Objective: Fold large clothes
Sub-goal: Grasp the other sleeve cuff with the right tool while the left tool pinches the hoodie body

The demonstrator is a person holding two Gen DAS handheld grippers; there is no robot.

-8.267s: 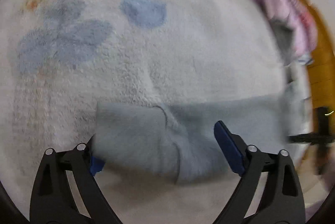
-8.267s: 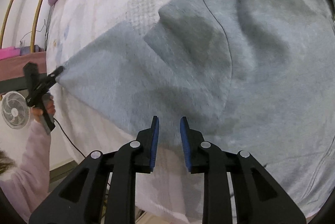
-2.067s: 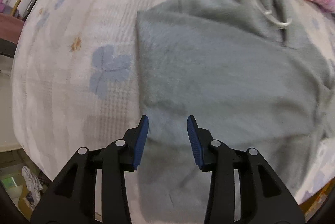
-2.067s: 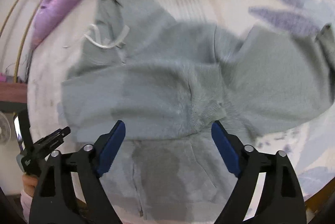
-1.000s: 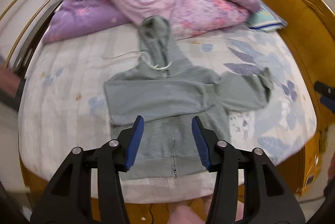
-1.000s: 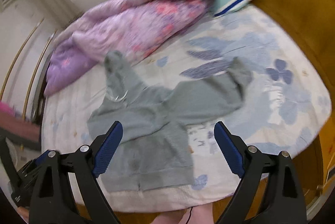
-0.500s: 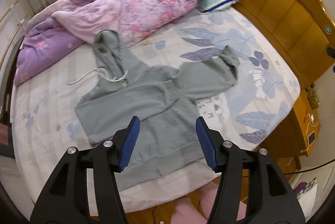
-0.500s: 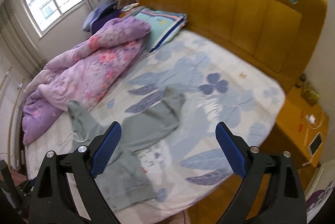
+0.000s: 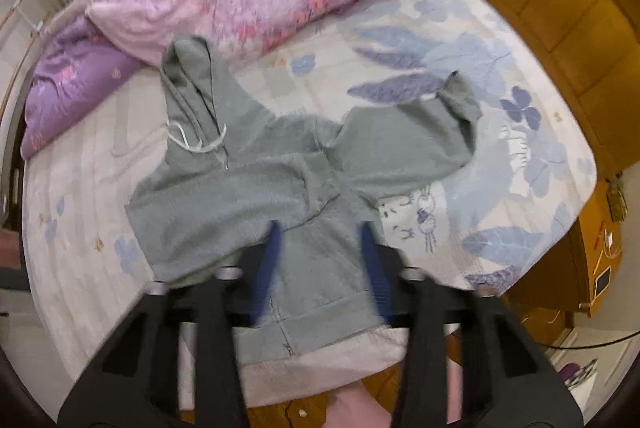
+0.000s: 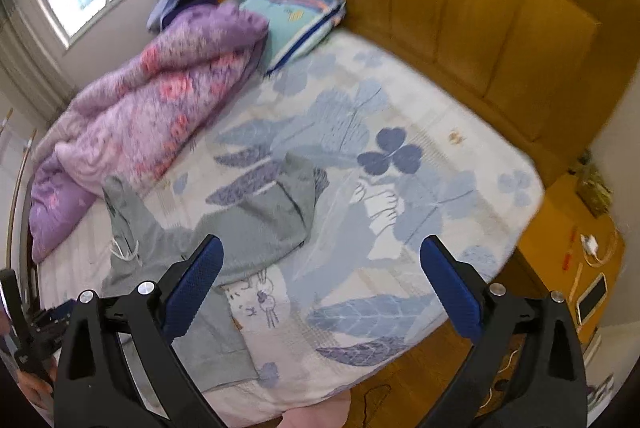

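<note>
Grey hoodie (image 9: 256,188), face-up on bed (image 9: 460,40): one sleeve folded across chest, other sleeve outstretched, body and hood unfolded; left gripper (image 9: 324,264) narrowing, empty; right gripper (image 10: 320,284) spread wide, empty.

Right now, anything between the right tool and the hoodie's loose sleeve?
Nothing visible. The right tool hangs open above the bed, and the unfolded sleeve of the grey hoodie lies exposed on the sheet, quilt well clear.
</note>
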